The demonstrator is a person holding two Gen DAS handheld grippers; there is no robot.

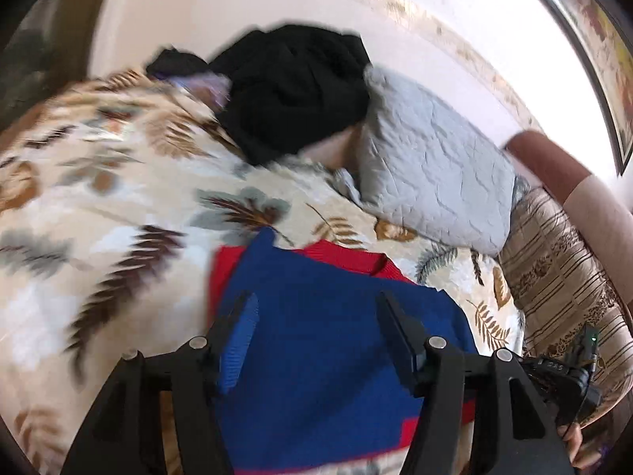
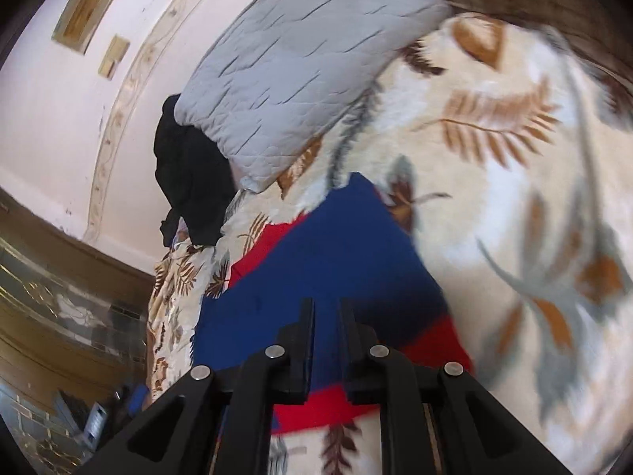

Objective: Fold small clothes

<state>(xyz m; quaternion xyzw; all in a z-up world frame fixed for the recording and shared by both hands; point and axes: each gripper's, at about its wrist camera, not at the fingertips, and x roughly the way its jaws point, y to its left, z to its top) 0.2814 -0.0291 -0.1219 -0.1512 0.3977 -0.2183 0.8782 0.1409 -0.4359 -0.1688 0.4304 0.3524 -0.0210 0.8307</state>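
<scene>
Knitwear in blue and red (image 1: 336, 340) is laid flat on leaf-print bedspread (image 1: 118, 198), w/ left gripper (image 1: 316, 316) spread wide above it, nothing gripped, and right gripper (image 2: 326, 312) nearly closed, apparently empty (grey pillow (image 1: 431, 174) & black clothes (image 1: 292, 87) seen beyond).

Leaf-patterned blanket (image 1: 118, 182), grey quilted pillow (image 1: 431, 174) beside a black heap of cloth (image 1: 292, 87), pink wall (image 2: 51, 126)
</scene>
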